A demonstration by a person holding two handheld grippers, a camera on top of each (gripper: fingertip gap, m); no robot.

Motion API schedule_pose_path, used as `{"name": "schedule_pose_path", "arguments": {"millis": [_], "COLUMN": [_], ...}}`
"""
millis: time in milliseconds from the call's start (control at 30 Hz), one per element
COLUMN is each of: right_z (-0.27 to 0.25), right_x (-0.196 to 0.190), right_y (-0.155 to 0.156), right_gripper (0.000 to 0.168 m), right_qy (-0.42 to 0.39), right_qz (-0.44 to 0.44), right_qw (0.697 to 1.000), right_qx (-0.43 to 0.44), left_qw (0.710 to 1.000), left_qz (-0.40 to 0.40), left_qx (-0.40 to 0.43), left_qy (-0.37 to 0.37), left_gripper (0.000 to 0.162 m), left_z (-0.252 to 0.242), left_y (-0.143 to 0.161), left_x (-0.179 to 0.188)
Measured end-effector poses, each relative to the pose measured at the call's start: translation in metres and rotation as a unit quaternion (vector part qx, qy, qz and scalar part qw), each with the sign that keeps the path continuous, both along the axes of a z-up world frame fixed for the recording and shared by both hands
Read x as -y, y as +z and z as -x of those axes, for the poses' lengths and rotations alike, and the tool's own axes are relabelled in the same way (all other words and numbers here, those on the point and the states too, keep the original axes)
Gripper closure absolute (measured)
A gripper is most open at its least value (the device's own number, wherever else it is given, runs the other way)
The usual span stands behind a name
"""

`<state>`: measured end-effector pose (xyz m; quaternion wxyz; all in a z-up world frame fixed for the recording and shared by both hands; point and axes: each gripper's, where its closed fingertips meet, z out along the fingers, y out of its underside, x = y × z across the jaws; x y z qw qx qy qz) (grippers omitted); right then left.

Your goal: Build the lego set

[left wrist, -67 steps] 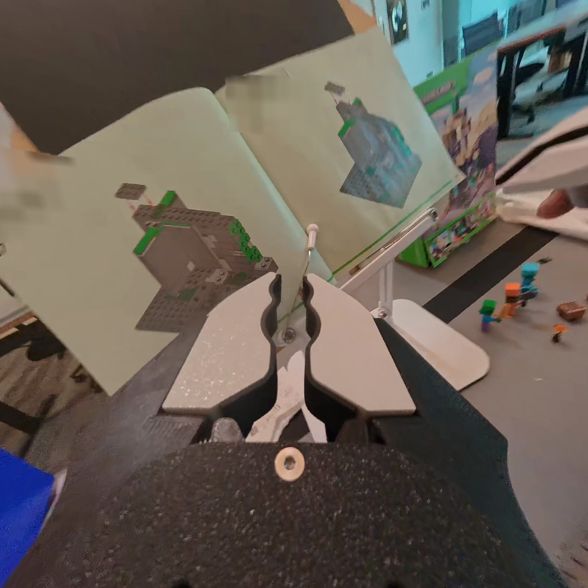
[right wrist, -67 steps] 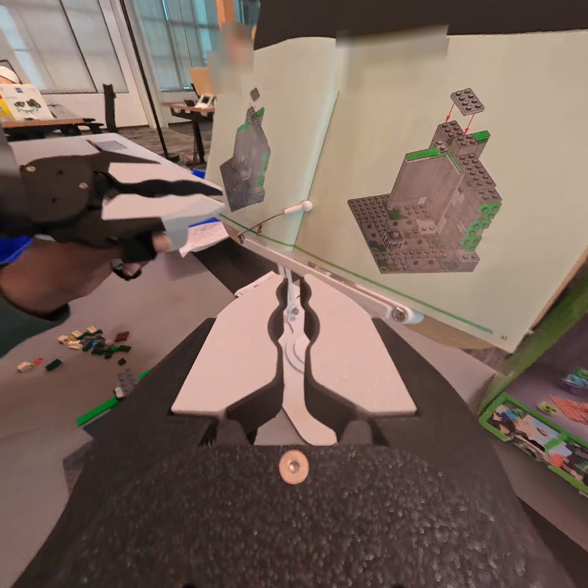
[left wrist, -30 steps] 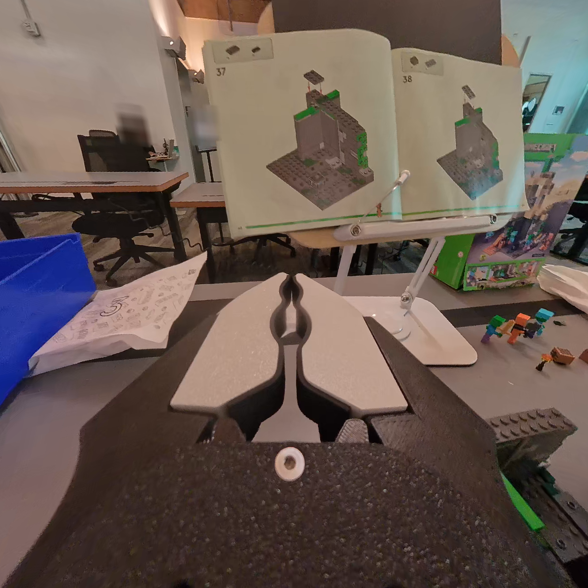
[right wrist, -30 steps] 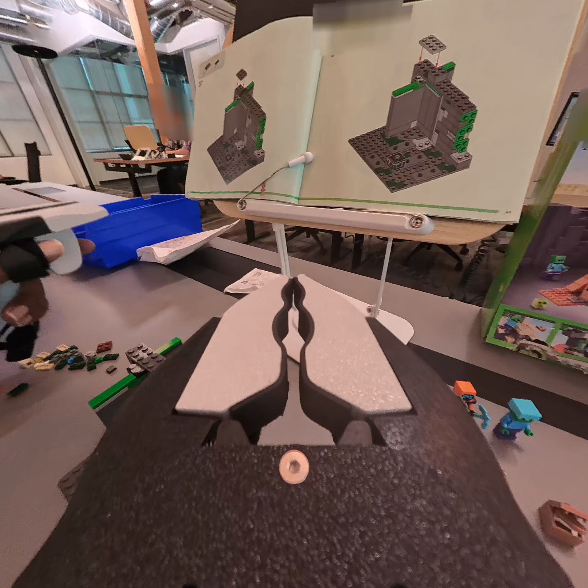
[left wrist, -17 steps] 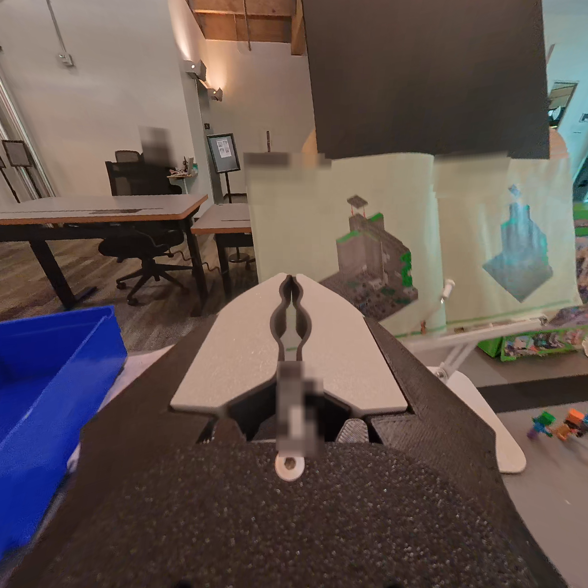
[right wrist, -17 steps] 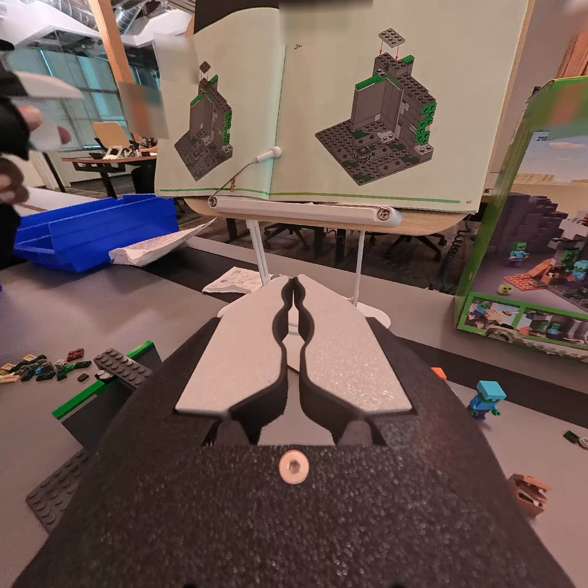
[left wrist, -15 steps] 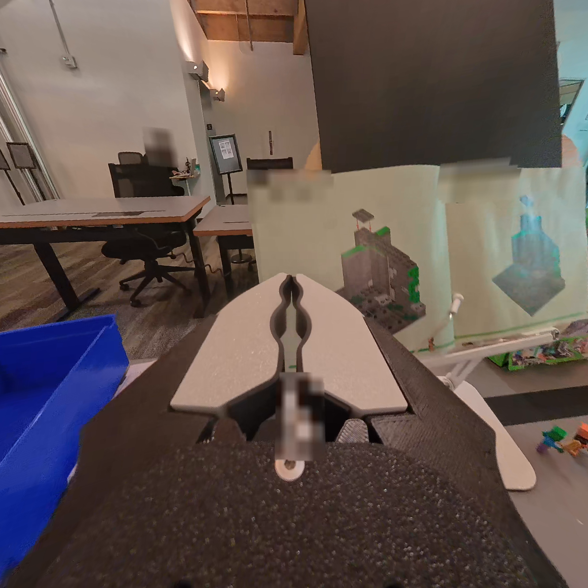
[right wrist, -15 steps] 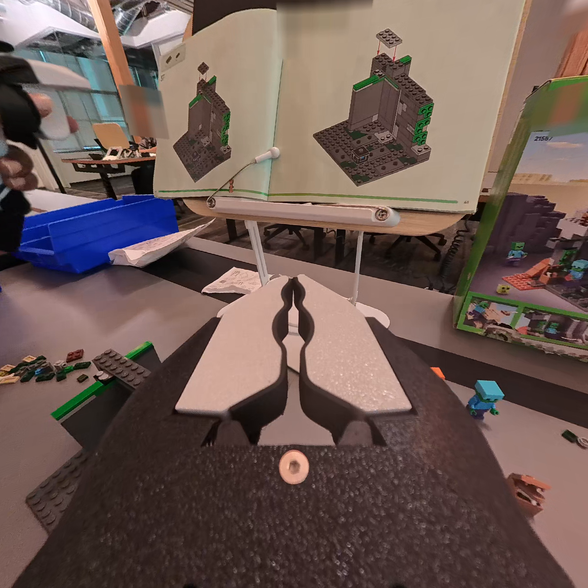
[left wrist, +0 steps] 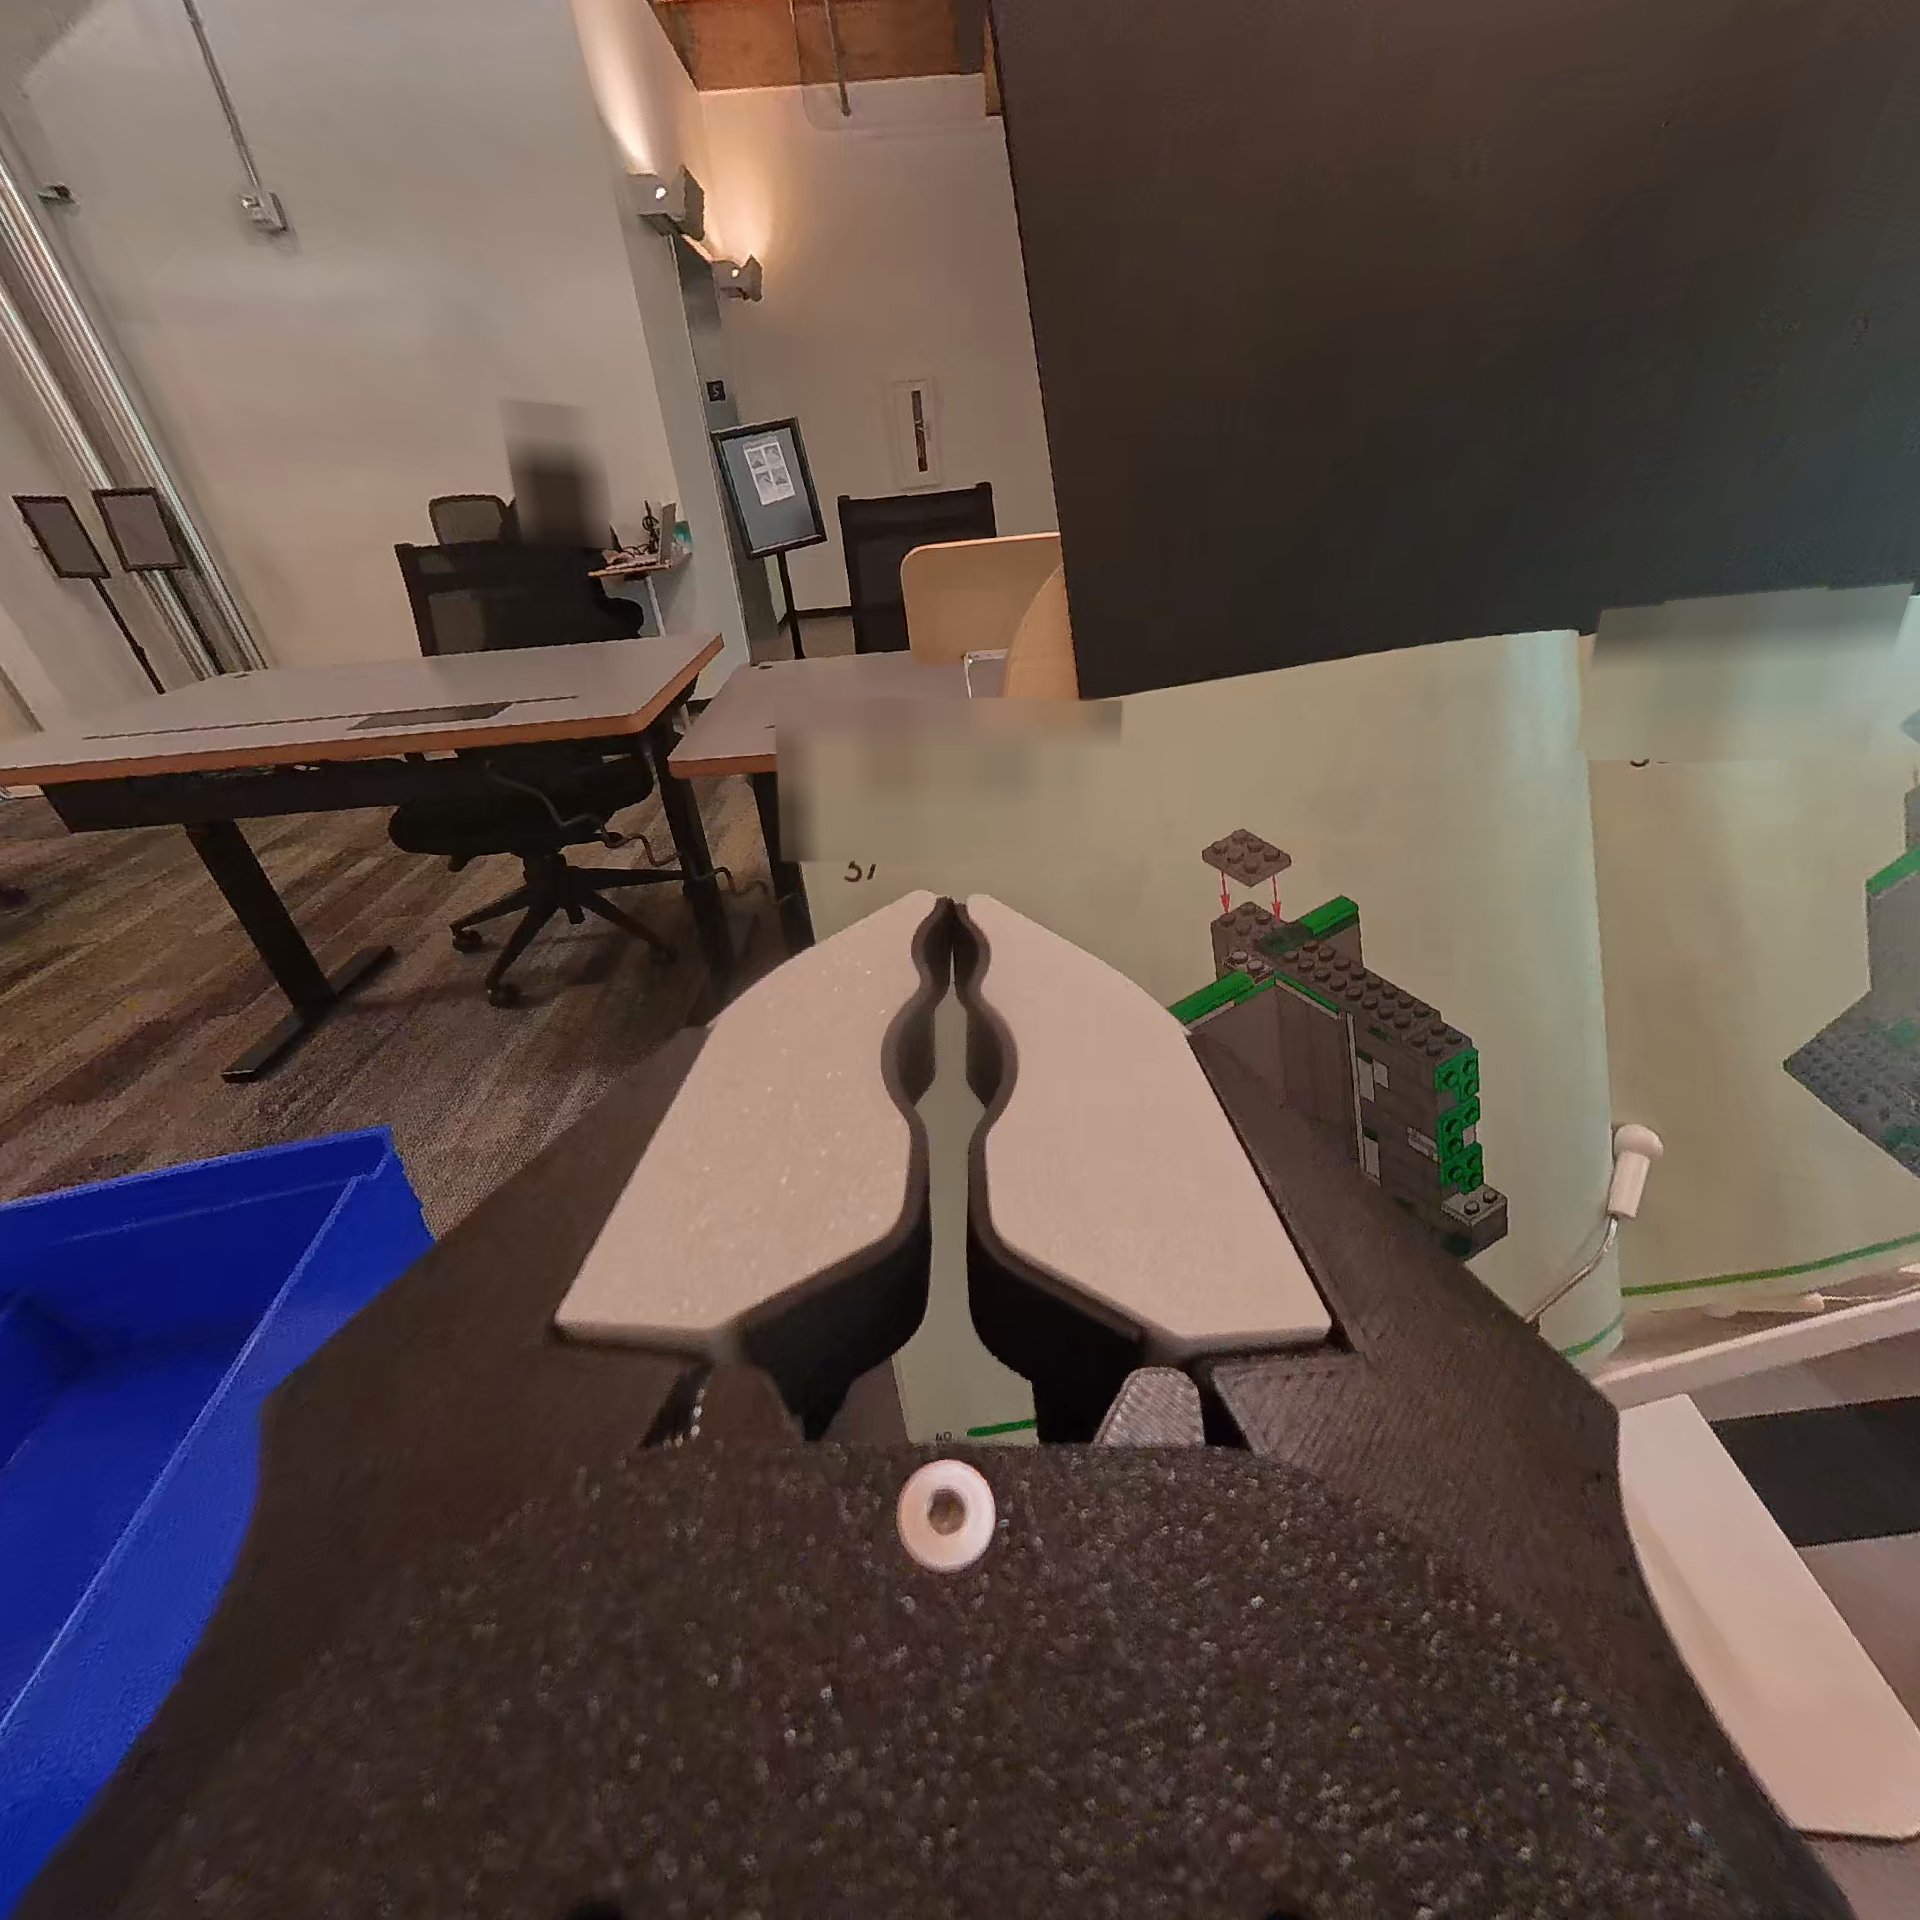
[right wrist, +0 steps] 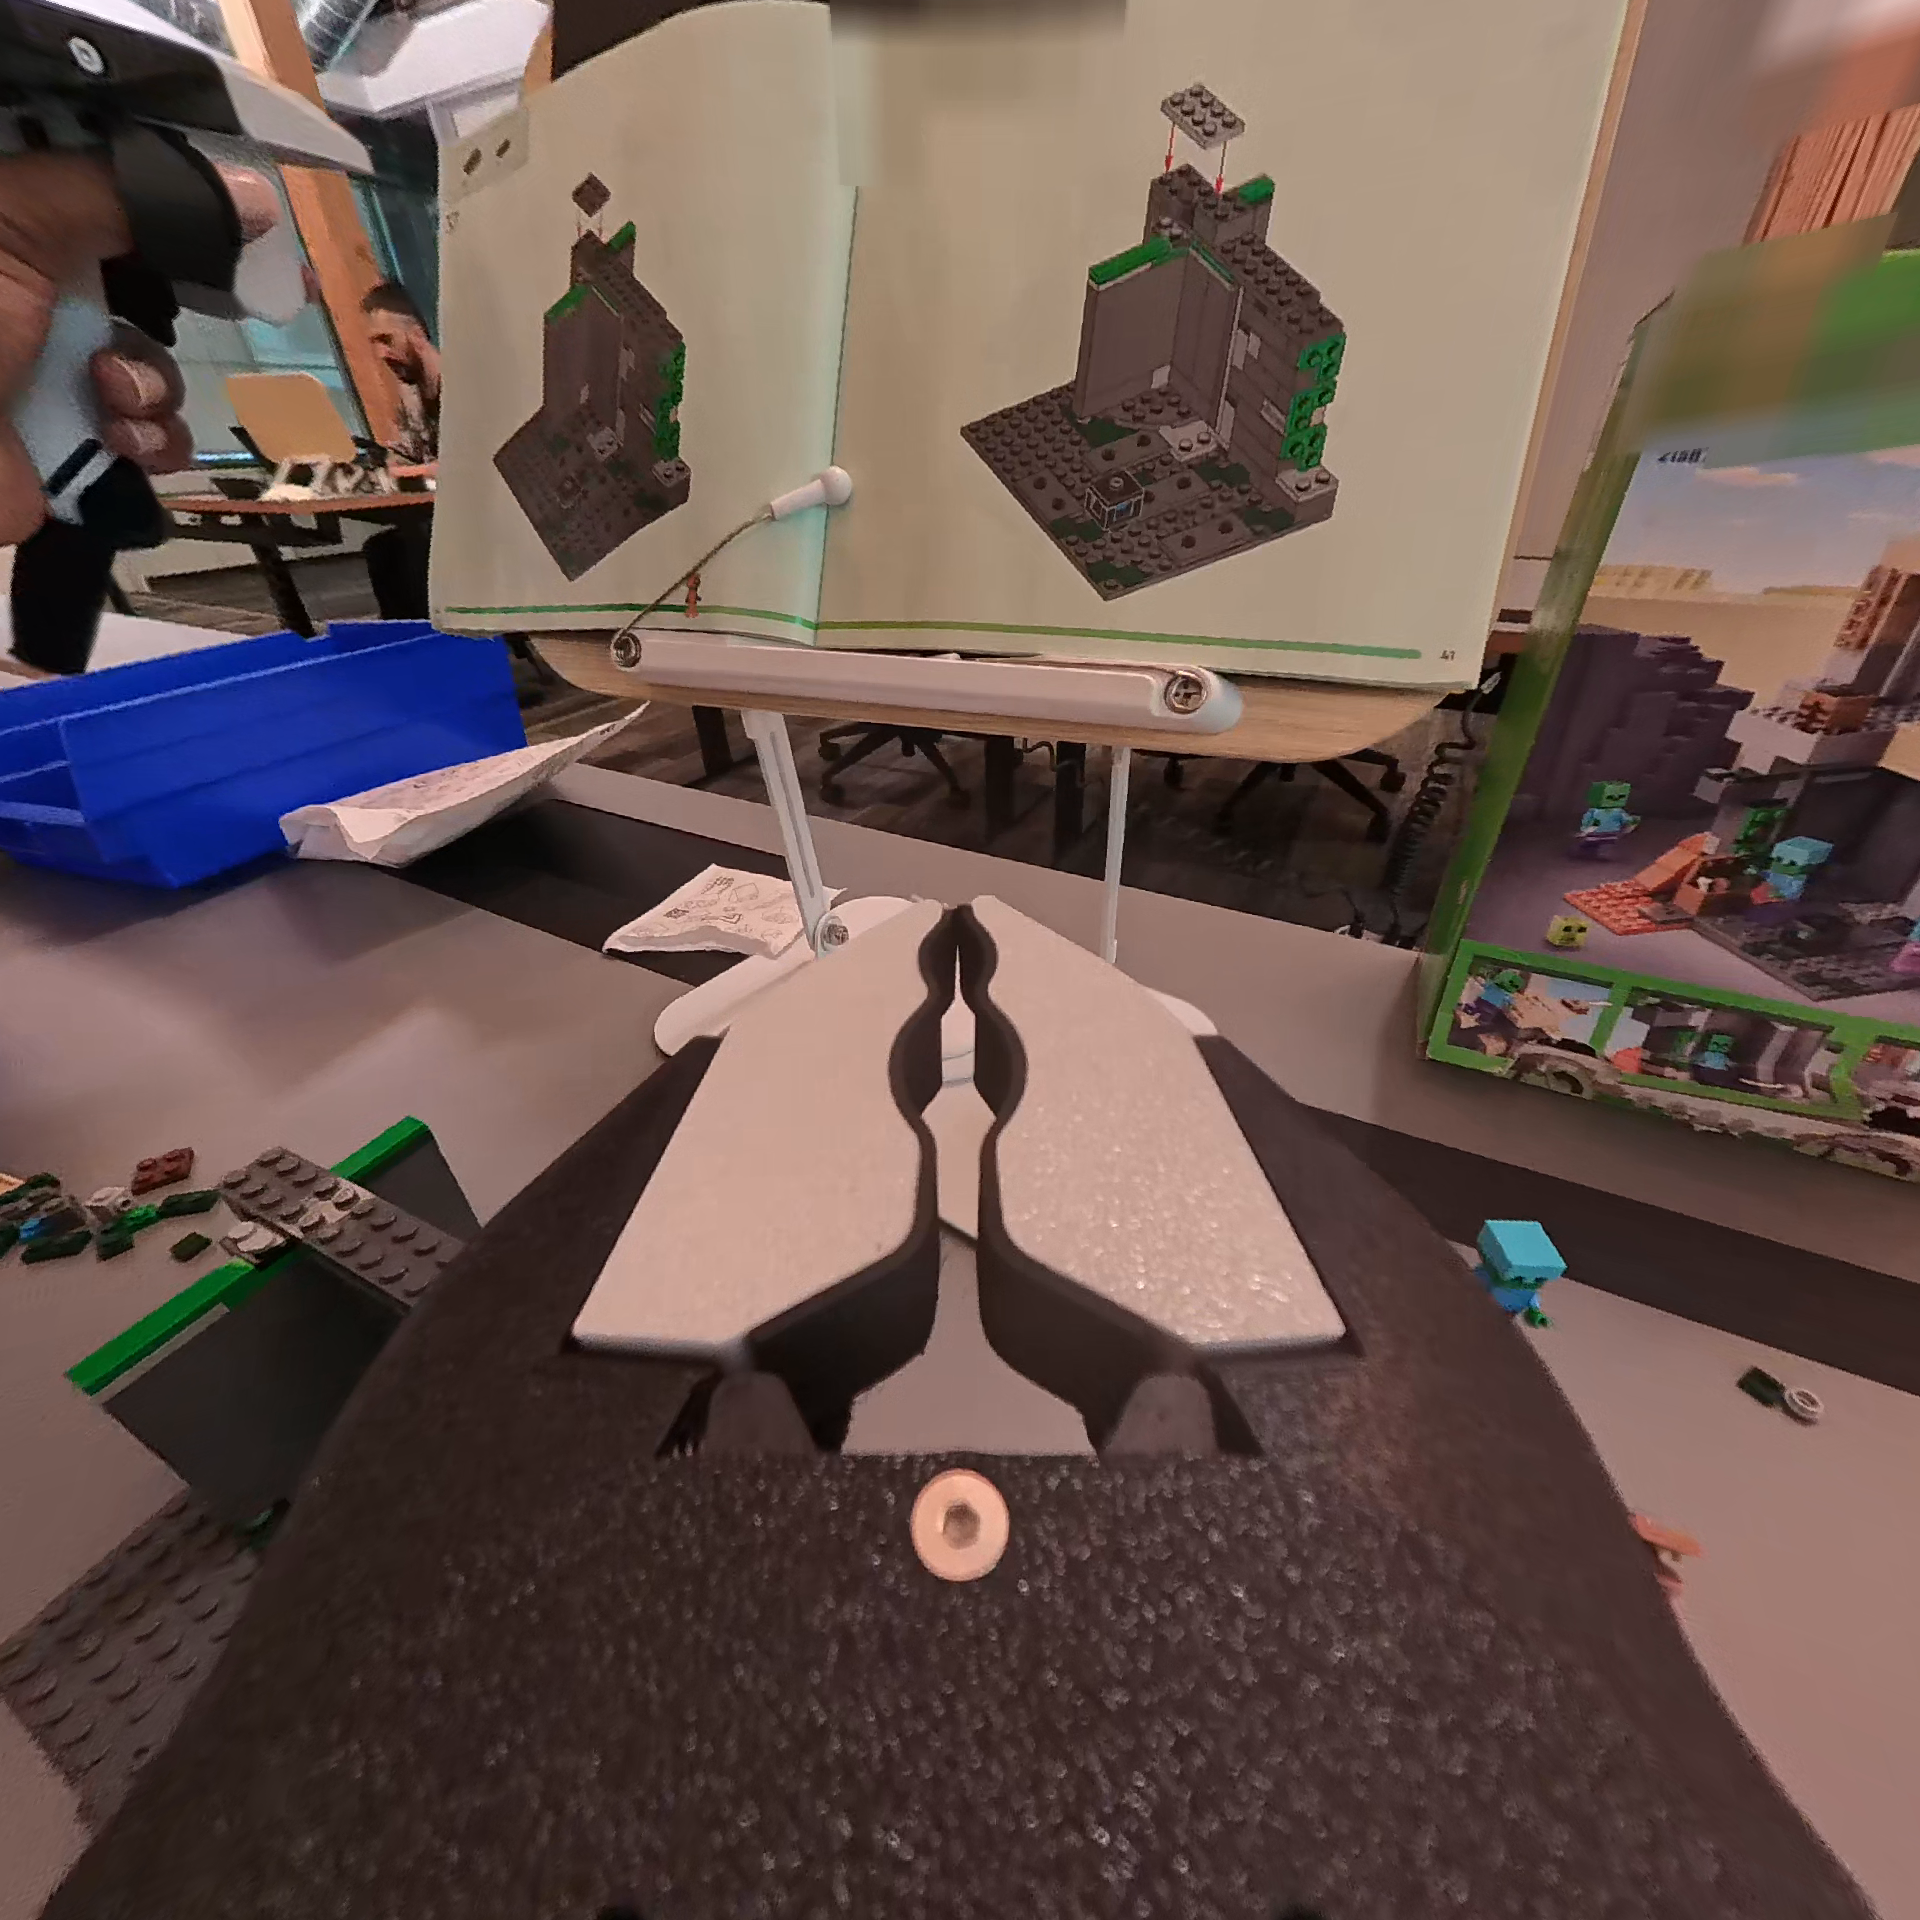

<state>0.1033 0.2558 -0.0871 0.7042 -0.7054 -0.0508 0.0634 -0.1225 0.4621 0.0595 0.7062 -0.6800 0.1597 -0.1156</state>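
My left gripper [left wrist: 951, 916] is shut and empty. It is raised in the air, just left of the open instruction booklet [left wrist: 1351, 935]. In the right wrist view it shows at the upper left [right wrist: 260, 135], held by a hand. My right gripper [right wrist: 956, 920] is shut and empty, low over the grey table, and points at the booklet [right wrist: 1039, 364] on its white stand [right wrist: 935, 686]. The partly built grey and green lego model [right wrist: 270, 1299] stands on a dark baseplate [right wrist: 94, 1631] to the right gripper's left. Loose small pieces [right wrist: 94, 1216] lie beyond it.
A blue bin [left wrist: 156, 1403] sits at the far left, with a white paper bag [right wrist: 447, 810] beside it. The green lego box [right wrist: 1714, 831] stands at the right. A blue minifigure [right wrist: 1517, 1262] and small bits [right wrist: 1782, 1392] lie on the table at the right. About 35 cm separates my left fingertips from my right. My left tips are about 45 cm from the dark baseplate [right wrist: 94, 1631], my right tips only 25 cm.
My left gripper has risen from the table up to the booklet's left page. My right gripper's view has swung a little to the right. Both stayed shut.
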Motion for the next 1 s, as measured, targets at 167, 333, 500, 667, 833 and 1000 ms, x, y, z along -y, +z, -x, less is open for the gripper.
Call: {"name": "schedule_pose_path", "arguments": {"millis": [167,333,500,667,833,1000], "right_z": [-0.001,-0.009,-0.058,-0.111,-0.127,-0.116], "right_x": [0.006,0.014,0.031,0.063,0.063,0.057], "right_y": [0.013,0.026,0.027,-0.004,-0.016,-0.021], "right_gripper": [0.168,0.168,0.168,0.168,0.168,0.168], "right_qy": [-0.010,-0.020,-0.136,-0.221,-0.224,-0.207], "right_qz": [-0.025,-0.025,-0.035,-0.029,-0.019,-0.012], "right_qw": [1.000,0.999,0.990,0.975,0.974,0.977], "right_qx": [0.008,-0.016,-0.007,0.007,0.010,0.039], "left_qw": [1.000,1.000,1.000,1.000,1.000,1.000], "left_qz": [-0.002,0.002,0.002,0.002,0.006,0.003], "left_qx": [0.003,0.001,-0.013,-0.015,-0.020,-0.024], "left_qy": [0.000,-0.003,0.000,-0.002,0.000,-0.005], "left_gripper": [0.162,0.162,0.162,0.162,0.162,0.162], "left_z": [0.000,0.004,0.005,0.001,-0.003,-0.011], "left_y": [0.003,0.001,0.000,0.000,0.002,0.004], "left_x": [-0.001,0.003,0.004,0.004,-0.001,-0.006]}}
